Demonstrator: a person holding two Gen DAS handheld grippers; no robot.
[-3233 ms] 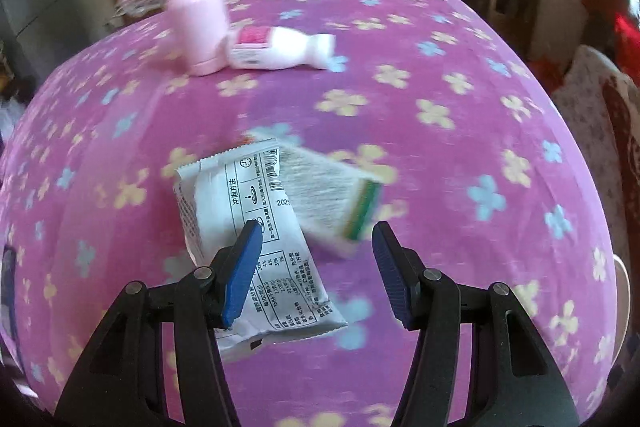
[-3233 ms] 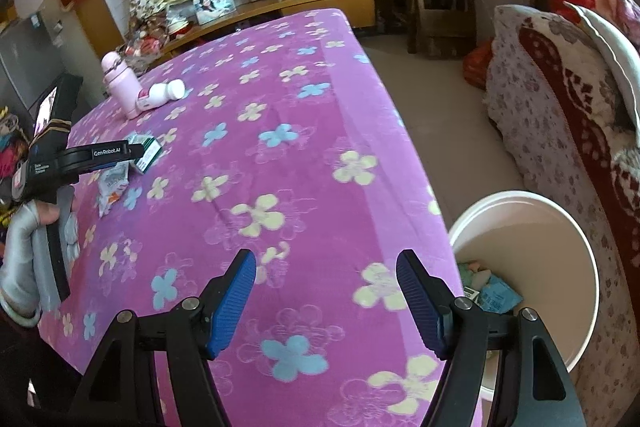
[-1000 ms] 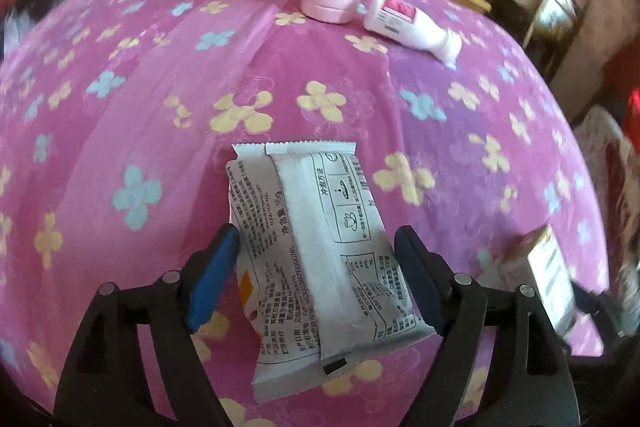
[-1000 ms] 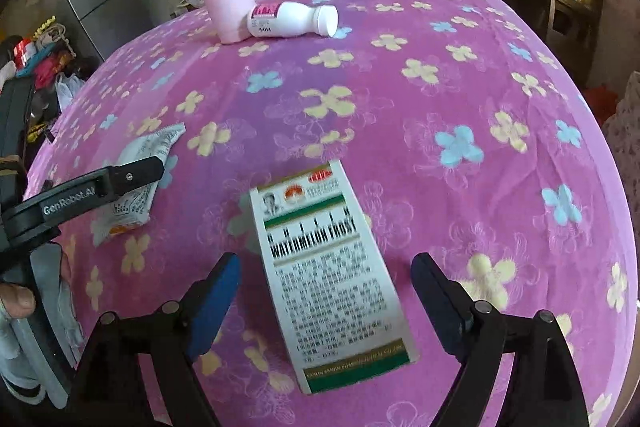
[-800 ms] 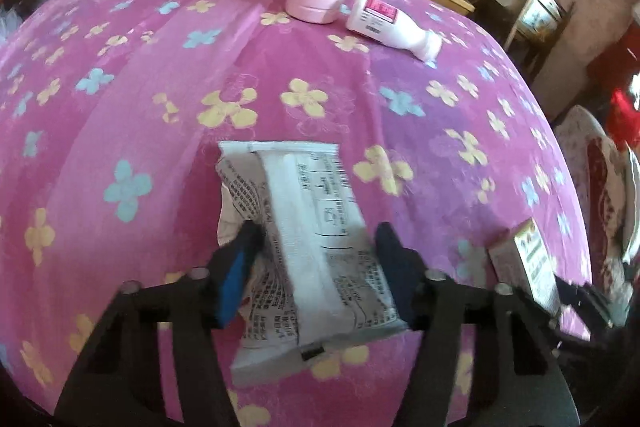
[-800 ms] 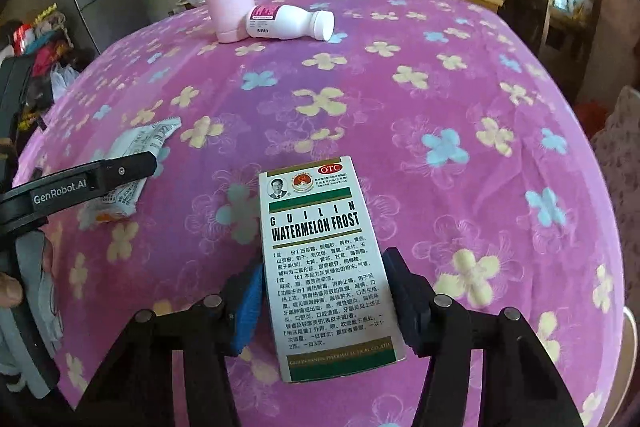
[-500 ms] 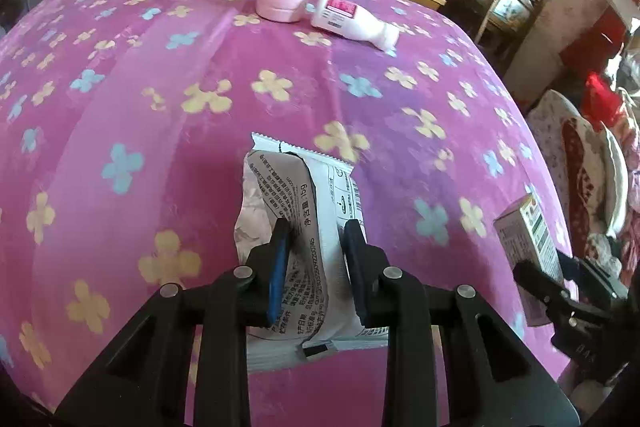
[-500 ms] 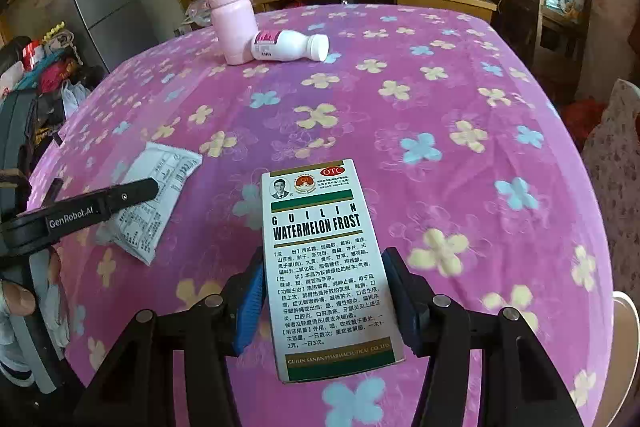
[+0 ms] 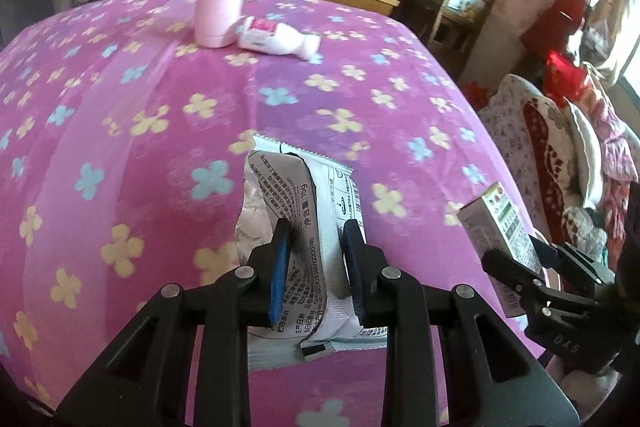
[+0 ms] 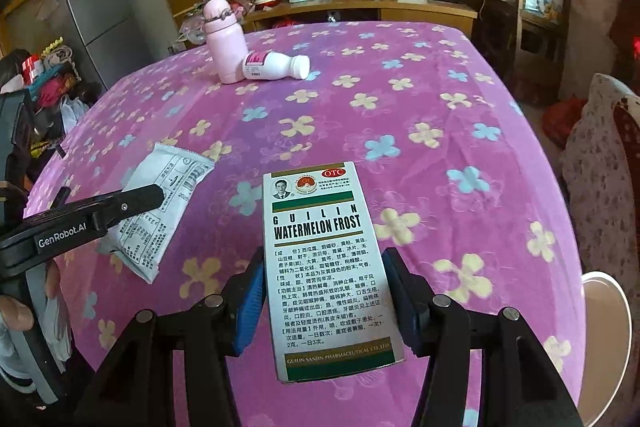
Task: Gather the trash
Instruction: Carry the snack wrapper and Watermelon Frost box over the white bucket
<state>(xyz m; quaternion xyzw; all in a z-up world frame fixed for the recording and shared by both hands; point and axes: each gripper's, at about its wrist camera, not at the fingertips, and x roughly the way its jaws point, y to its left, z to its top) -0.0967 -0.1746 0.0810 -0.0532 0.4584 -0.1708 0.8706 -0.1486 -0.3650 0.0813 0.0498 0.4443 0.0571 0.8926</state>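
Observation:
My left gripper (image 9: 316,227) is shut on a crumpled white snack wrapper (image 9: 304,195) and holds it above the pink flowered table (image 9: 160,131). The wrapper also shows in the right wrist view (image 10: 160,207), with the left gripper's finger across it. My right gripper (image 10: 324,259) is shut on a white and green medicine box (image 10: 320,251) and holds it above the table. The box also shows at the right of the left wrist view (image 9: 496,227).
A pink flask (image 10: 224,39) stands at the far side of the table with a white bottle (image 10: 276,65) lying against it. A white bin rim (image 10: 608,311) shows past the table's right edge. A patterned sofa (image 9: 560,155) lies to the right.
Both grippers closed on their items and lifted them off the table: the left on the wrapper, the right on the medicine box. Both have drawn back and up.

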